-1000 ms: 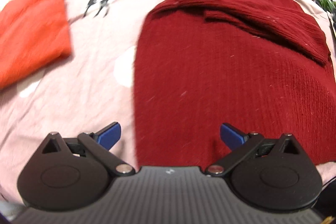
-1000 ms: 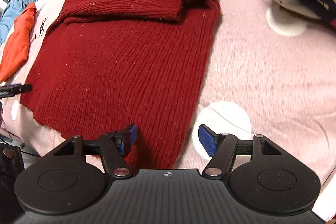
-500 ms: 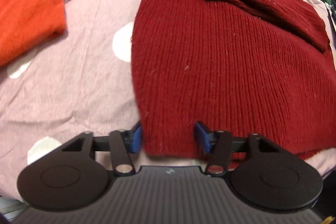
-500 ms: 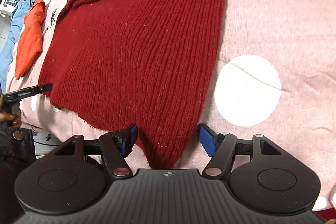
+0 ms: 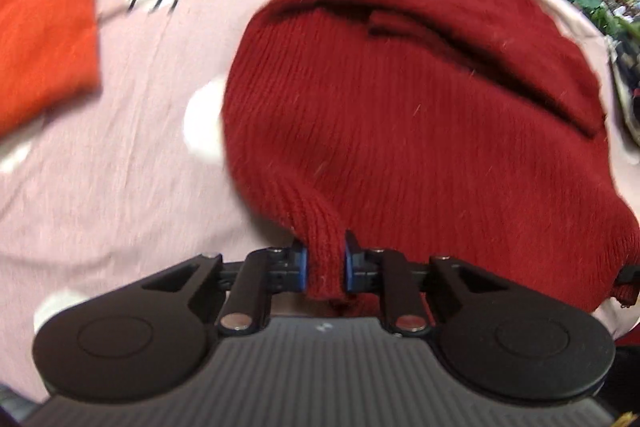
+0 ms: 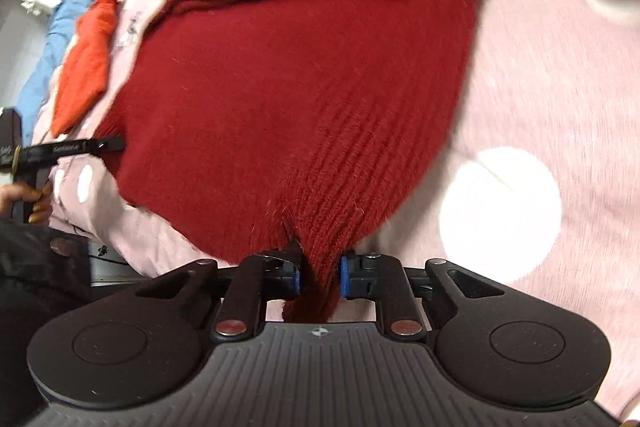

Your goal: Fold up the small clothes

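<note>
Left gripper (image 5: 325, 264) and right gripper (image 6: 319, 275) closing, each pinching near hem corner of dark red knit sweater (image 5: 400, 115); body runs toward frame top, folded sleeves there.

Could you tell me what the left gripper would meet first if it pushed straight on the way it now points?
The left gripper is closing on the dark red sweater, so it would press that knit first, probably with the pink bedsheet right beneath.

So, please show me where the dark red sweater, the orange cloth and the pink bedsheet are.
dark red sweater (image 5: 400, 115), left wrist view, middle of its body
orange cloth (image 5: 44, 27), left wrist view, its centre
pink bedsheet (image 6: 560, 75), right wrist view, bare part
</note>
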Demonstrator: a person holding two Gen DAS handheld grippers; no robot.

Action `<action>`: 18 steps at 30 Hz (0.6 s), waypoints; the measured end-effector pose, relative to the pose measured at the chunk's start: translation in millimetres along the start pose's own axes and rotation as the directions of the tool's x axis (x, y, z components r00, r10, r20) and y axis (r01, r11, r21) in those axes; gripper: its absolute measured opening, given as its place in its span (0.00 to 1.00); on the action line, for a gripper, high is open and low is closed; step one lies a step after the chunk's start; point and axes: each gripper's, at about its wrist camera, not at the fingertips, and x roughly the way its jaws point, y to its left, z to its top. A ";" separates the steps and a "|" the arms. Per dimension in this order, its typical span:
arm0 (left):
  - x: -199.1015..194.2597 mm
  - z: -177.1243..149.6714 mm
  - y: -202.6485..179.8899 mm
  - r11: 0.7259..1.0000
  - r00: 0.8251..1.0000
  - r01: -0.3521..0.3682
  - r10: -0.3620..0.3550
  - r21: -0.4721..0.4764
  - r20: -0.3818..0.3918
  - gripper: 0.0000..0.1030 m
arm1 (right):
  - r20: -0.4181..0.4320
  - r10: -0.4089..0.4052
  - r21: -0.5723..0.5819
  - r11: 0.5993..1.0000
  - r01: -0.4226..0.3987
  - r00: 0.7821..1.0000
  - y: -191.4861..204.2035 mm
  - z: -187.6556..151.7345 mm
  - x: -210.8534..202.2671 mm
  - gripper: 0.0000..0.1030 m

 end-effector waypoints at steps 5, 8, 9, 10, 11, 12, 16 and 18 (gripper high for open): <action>-6.8 64.6 -21.8 0.999 0.988 0.054 -0.053 -0.002 0.145 0.15 | 0.132 0.035 -0.026 0.999 -0.032 0.991 0.9 36.6 -18.6 0.27; -1.0 120.7 -33.9 0.998 0.971 0.056 -0.056 0.008 0.231 0.15 | 0.249 0.032 -0.048 0.999 -0.021 0.968 0.1 77.8 -31.5 0.26; 2.0 140.9 -36.1 0.999 0.966 0.049 -0.049 0.006 0.254 0.15 | 0.278 0.022 -0.050 0.999 -0.009 0.960 -0.6 90.1 -33.1 0.25; 4.7 161.6 -37.8 0.999 0.959 0.043 -0.042 0.003 0.280 0.15 | 0.317 0.004 -0.050 0.999 0.013 0.948 -2.5 108.2 -36.7 0.25; 7.7 179.9 -40.0 1.000 0.953 0.029 -0.029 0.005 0.302 0.15 | 0.349 -0.015 -0.050 0.998 0.035 0.937 -5.1 124.5 -39.5 0.25; 11.9 198.5 -43.1 1.000 0.948 0.004 -0.007 0.010 0.319 0.15 | 0.375 -0.034 -0.049 0.997 0.056 0.926 -6.3 137.9 -40.5 0.25; 41.3 267.6 -53.0 0.999 0.946 -0.036 0.035 -0.001 0.323 0.15 | 0.467 -0.154 -0.030 0.981 0.190 0.871 -16.1 197.7 -38.6 0.25; 62.0 293.5 -59.6 0.998 0.956 -0.068 0.065 0.002 0.285 0.15 | 0.460 -0.214 0.009 0.972 0.237 0.862 -24.5 226.6 -27.2 0.24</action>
